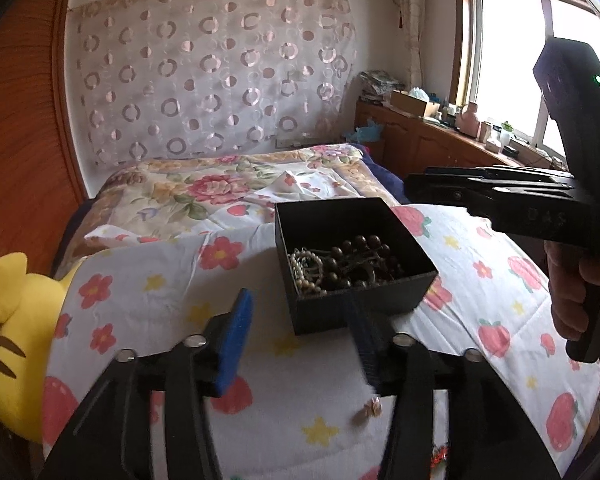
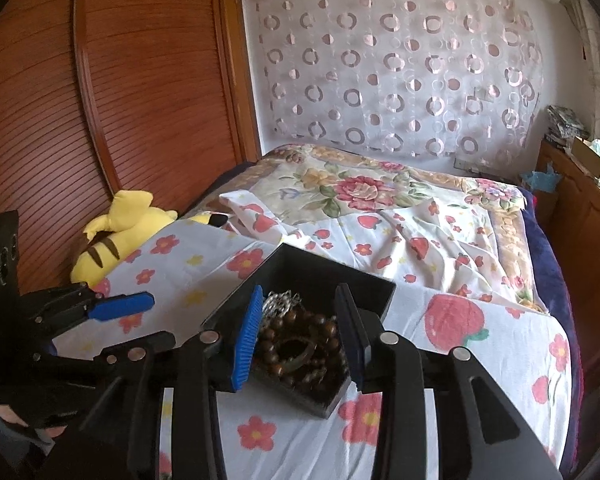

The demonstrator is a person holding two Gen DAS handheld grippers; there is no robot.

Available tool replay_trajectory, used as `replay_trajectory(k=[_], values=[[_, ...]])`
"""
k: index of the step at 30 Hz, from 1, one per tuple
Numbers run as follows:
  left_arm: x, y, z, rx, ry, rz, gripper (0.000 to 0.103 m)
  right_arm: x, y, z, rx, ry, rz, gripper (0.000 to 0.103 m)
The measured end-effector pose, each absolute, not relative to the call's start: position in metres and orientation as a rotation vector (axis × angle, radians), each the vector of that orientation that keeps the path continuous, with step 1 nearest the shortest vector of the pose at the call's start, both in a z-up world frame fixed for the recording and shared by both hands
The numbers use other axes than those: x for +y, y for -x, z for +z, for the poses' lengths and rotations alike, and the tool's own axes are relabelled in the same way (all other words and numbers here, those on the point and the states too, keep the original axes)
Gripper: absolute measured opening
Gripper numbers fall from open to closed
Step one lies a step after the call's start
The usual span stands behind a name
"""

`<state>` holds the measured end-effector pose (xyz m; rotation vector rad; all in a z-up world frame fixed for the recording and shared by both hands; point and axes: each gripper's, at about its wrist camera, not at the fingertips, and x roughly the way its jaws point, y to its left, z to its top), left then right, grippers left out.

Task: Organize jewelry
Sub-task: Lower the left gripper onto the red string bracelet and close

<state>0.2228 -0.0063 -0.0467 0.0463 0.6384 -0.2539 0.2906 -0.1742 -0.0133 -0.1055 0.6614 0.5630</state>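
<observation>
On the bed's flower-and-strawberry printed white sheet (image 1: 140, 292), at the far left, lies a yellow striped plush toy (image 1: 8, 332), well clear of the work. Next come the left tongs (image 1: 300, 344), released wide with nothing between the blue pads; a small pinkish earring-like trinket (image 1: 367, 411) lies on the sheet just below their right finger, and a hasty closing could flick it into a fold. Further right sits the open black square cardboard box (image 1: 380, 304), holding dark brown wooden bead strands (image 2: 300, 344) tangled with a pale pearl-like chain (image 1: 306, 272). The right tongs (image 2: 300, 344) hang released over the box; a pinch there would likely lift several tangled strands together, or tip the light box on the soft bedding.
</observation>
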Motion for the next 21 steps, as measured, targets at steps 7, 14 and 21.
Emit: replay_trajectory(k=[7, 14, 21], values=[[0.0, -0.185, -0.053, 0.615, -0.046, -0.256, 0.08, -0.184, -0.232, -0.028, 0.675, 0.164, 0.615, 0.039], [0.006, -0.159, -0.066, 0.656, -0.009, -0.278, 0.081, -0.195, -0.179, -0.055, 0.727, 0.186, 0.643, 0.039], [0.002, -0.133, -0.08, 0.705, 0.015, -0.315, 0.081, -0.204, -0.143, -0.083, 0.783, 0.172, 0.661, 0.034]])
